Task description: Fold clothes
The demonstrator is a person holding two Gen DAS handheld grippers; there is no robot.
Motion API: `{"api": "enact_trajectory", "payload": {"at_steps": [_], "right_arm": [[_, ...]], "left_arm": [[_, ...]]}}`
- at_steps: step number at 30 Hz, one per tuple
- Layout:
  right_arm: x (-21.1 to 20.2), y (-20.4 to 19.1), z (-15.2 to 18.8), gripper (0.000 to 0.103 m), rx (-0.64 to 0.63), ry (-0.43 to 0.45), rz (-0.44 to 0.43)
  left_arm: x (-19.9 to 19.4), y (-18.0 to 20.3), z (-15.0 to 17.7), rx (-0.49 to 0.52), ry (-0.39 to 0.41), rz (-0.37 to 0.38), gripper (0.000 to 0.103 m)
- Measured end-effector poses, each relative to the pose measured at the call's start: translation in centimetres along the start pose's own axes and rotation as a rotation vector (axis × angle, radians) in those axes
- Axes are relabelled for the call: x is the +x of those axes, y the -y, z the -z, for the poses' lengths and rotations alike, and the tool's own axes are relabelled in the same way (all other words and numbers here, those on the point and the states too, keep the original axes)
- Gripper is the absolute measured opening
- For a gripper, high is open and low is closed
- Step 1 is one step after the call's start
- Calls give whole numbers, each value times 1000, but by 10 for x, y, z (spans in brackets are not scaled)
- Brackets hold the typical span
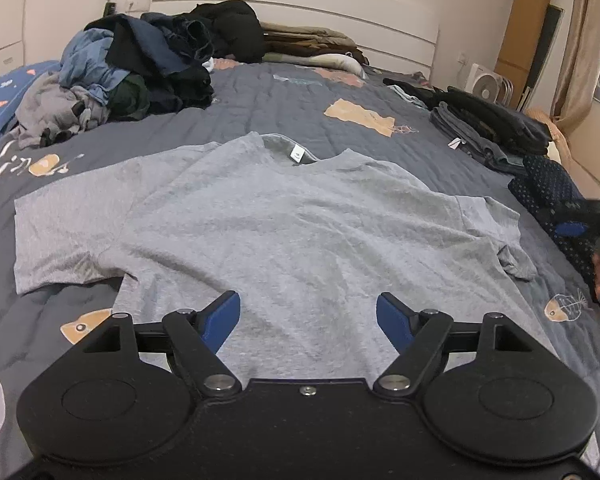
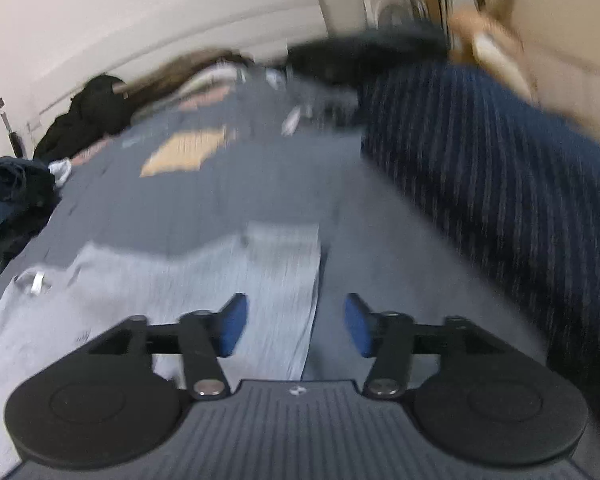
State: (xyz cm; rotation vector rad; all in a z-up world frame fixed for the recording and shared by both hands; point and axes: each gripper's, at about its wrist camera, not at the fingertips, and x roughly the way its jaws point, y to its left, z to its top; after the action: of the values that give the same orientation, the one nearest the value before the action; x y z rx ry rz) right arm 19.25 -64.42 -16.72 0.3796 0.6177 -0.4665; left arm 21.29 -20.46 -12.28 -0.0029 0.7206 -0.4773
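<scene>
A grey T-shirt (image 1: pixel 280 224) lies spread flat, front down, on the dark grey quilt (image 1: pixel 260 112), collar and white label away from me. Its right sleeve (image 1: pixel 508 248) is crumpled. My left gripper (image 1: pixel 307 300) hovers open over the shirt's lower hem, with nothing between its blue pads. The right wrist view is blurred: there the right gripper (image 2: pixel 295 302) stands open above the edge of the shirt (image 2: pixel 180 280), pads apart and off the cloth. In the left wrist view the right gripper (image 1: pixel 592 220) and a hand show at the far right edge.
A heap of unfolded clothes (image 1: pixel 132 68) sits at the bed's far left. Folded dark garments (image 1: pixel 492 124) are stacked along the right side, with a navy dotted garment (image 1: pixel 548 188) nearer. A white fan (image 1: pixel 486 86) stands by the wall beyond.
</scene>
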Motion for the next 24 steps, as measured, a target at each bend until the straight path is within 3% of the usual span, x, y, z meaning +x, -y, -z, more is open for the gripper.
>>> {"api": "enact_trajectory", "payload": {"at_steps": [6, 12, 13, 15, 16, 18, 22, 24], "right_arm": [[66, 3, -26, 59, -94, -47, 59], [107, 5, -15, 59, -41, -107, 58], [108, 4, -13, 52, -44, -107, 65], [105, 7, -14, 8, -15, -113, 79], [102, 10, -16, 0, 13, -110, 80], [88, 20, -23, 0, 70, -74, 71], [70, 39, -35, 0, 82, -10, 191], [69, 43, -37, 2, 99, -50, 134]], "left_arm": [[8, 2, 4, 32, -19, -13, 74], [14, 1, 3, 27, -22, -21, 74], [16, 1, 3, 26, -25, -21, 74], [17, 2, 4, 26, -30, -19, 74], [17, 2, 4, 27, -31, -19, 74], [16, 2, 4, 24, -27, -17, 74], [11, 2, 1, 14, -15, -9, 74], [10, 3, -1, 12, -10, -5, 74]]}}
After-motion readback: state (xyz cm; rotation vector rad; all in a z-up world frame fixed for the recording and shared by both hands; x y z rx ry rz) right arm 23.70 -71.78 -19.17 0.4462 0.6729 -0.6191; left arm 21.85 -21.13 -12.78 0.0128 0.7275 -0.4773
